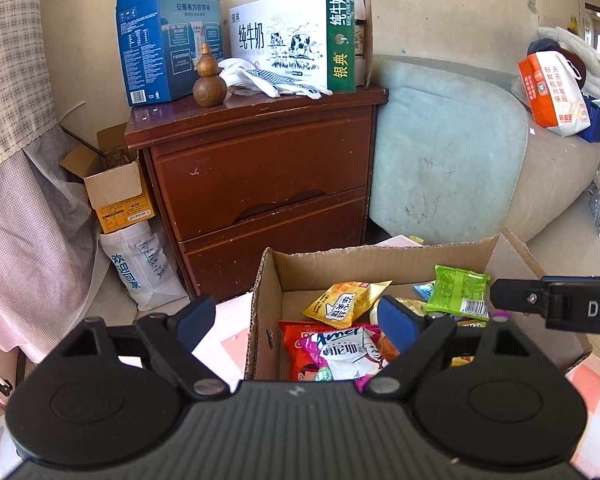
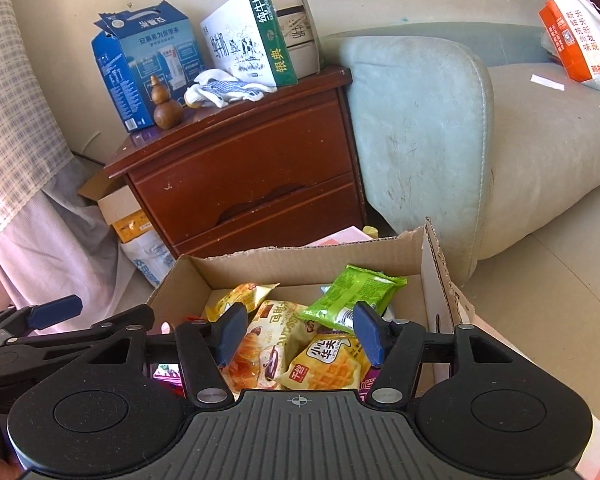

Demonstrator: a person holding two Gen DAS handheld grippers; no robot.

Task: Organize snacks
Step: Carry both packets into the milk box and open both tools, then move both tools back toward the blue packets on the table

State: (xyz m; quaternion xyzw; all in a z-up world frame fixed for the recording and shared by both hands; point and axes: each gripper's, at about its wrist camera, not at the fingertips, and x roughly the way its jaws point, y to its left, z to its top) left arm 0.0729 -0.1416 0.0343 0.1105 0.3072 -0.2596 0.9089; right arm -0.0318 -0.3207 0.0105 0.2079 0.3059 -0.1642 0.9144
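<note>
An open cardboard box (image 1: 266, 304) (image 2: 300, 266) holds several snack packets. In the left wrist view I see a yellow packet (image 1: 342, 304), a red and white packet (image 1: 340, 350) and a green packet (image 1: 458, 290). My left gripper (image 1: 296, 320) is open and empty above the box's near left corner. In the right wrist view a green packet (image 2: 356, 292), a bread packet (image 2: 266, 340) and a waffle packet (image 2: 326, 362) lie in the box. My right gripper (image 2: 300, 334) is open and empty just above them.
A dark wooden nightstand (image 1: 256, 168) (image 2: 244, 176) stands behind the box, with milk cartons, gloves and a wooden gourd on top. A pale sofa (image 1: 452, 152) (image 2: 428, 140) is to the right. Cardboard boxes and a bag (image 1: 140, 264) sit left of the nightstand.
</note>
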